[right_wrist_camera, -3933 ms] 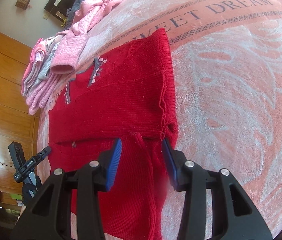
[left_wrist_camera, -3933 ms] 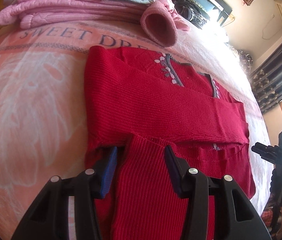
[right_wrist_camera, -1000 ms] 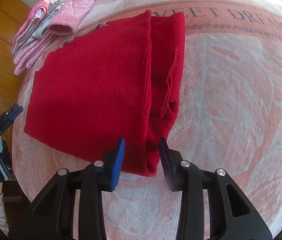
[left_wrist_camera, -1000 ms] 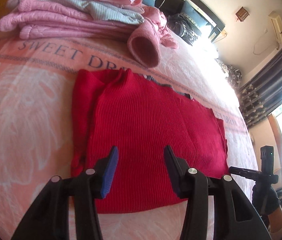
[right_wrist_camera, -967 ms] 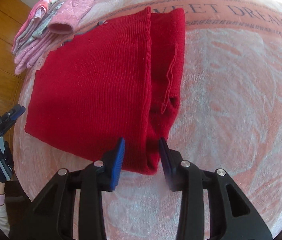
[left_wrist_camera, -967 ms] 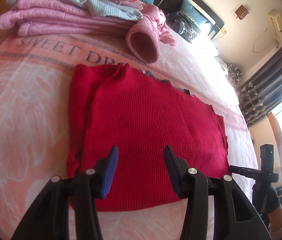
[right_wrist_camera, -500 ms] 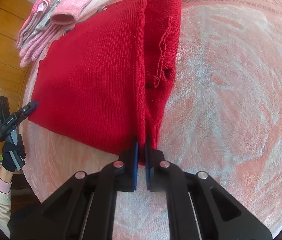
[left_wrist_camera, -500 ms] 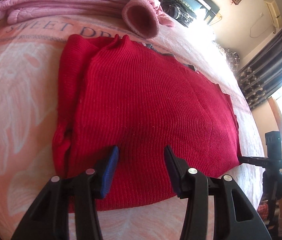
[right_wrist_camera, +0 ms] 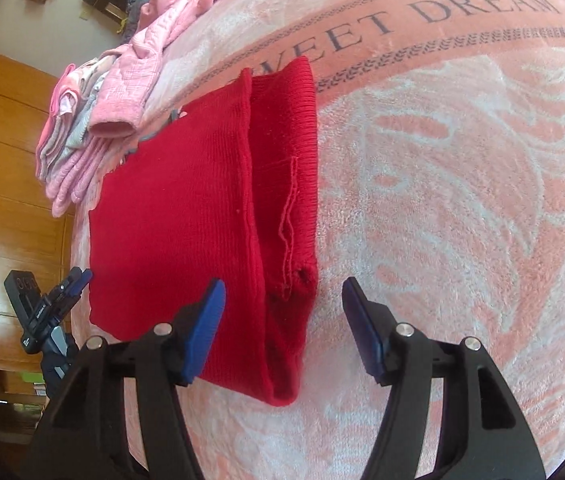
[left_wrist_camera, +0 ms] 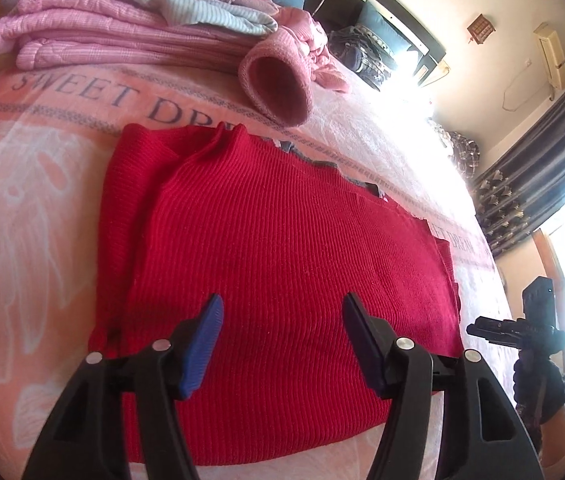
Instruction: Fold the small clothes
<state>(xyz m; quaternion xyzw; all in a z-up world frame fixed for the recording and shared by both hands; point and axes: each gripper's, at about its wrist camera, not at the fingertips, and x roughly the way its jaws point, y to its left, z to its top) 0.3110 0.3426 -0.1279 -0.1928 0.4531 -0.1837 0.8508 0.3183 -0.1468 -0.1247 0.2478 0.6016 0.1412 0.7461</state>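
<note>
A red knit sweater lies folded into a rough rectangle on the pink bedspread, just below the stack of pink clothes; one uneven side layer looks left to tidy. Left gripper and right gripper hover, jaws apart and empty.

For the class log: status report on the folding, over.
Left gripper open over red sweater. Right gripper open at its near corner. Sweater folded flat on blanket. Pink pile beyond, clear.
</note>
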